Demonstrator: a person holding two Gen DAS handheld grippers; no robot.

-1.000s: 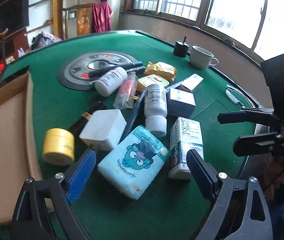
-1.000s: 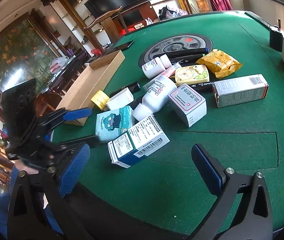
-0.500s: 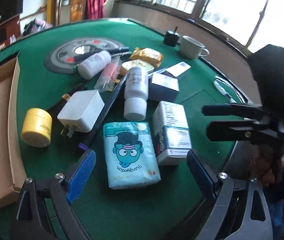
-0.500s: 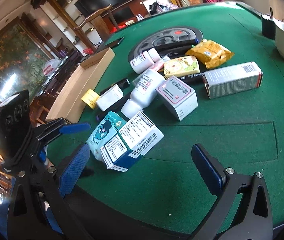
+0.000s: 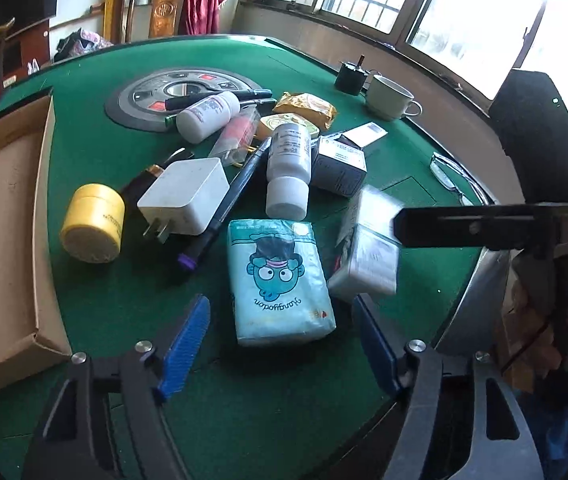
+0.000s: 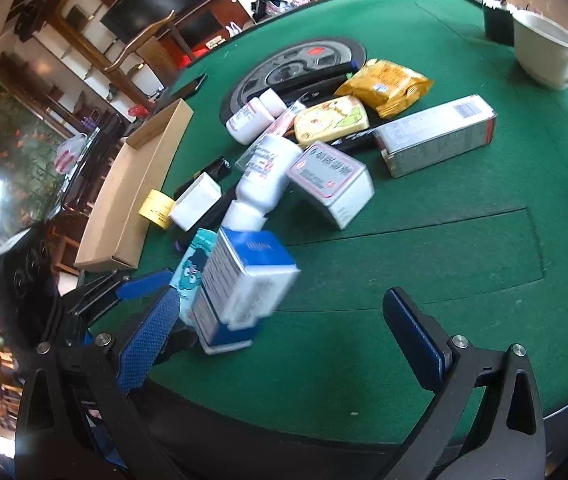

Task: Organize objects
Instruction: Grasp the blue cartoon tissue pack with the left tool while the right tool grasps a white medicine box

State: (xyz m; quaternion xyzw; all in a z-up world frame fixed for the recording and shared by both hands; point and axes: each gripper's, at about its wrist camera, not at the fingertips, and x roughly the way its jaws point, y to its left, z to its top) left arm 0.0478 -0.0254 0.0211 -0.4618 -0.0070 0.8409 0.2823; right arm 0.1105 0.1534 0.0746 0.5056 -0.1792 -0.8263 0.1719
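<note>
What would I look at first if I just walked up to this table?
Probably the tissue pack with the blue cartoon face, lying right in front of the open left gripper. Beside it, a blue-and-white medicine box is tipped up and blurry, next to the open right gripper. Behind them, bottles and boxes are heaped on the green table.

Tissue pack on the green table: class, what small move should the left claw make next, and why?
Probably ease the left claw forward and close on the tissue pack: it lies flat just ahead, centred between the open pads. The tilted, blurred medicine box leans alongside.
</note>
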